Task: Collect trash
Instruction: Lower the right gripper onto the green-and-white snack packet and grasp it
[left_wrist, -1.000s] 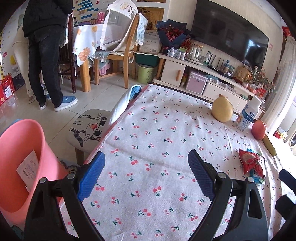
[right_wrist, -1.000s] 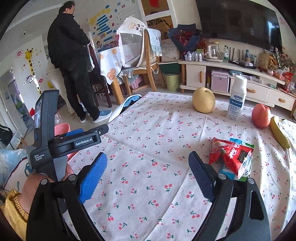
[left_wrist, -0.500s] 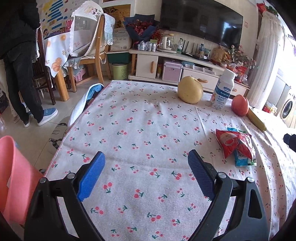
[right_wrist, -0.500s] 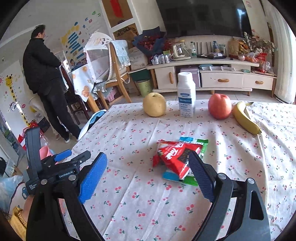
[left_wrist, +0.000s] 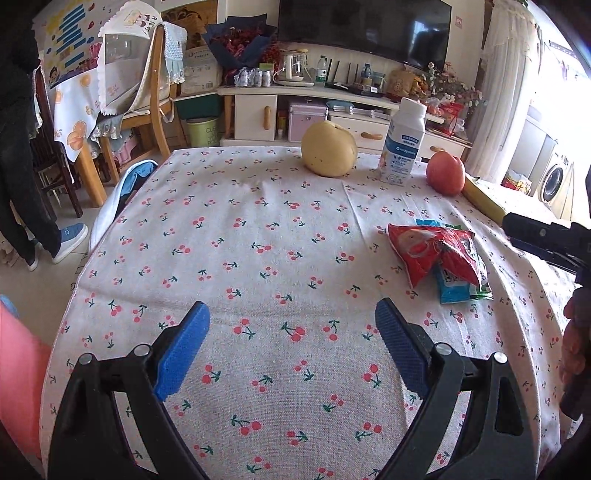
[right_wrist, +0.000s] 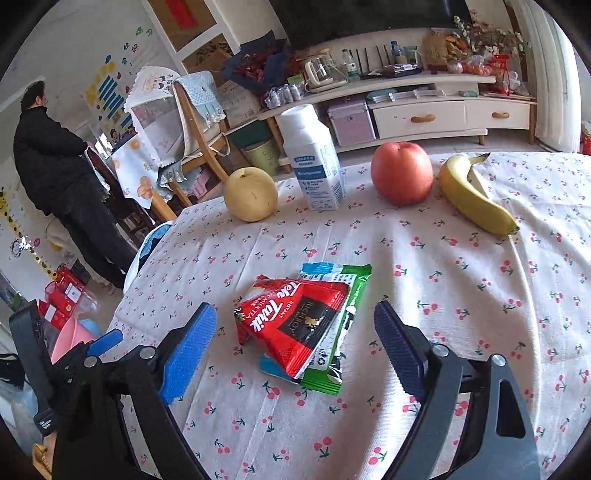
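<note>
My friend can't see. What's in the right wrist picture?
Red, green and blue wrappers lie piled on a cherry tablecloth between the closing right gripper fingers, untouched. Behind stand a pear, milk bottle, apple and banana.

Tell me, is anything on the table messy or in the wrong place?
Yes: a crumpled red wrapper lies heaped on green and blue wrappers mid-table, litter beside the neat pear, bottle, apple and banana. Nothing is spilled.
</note>
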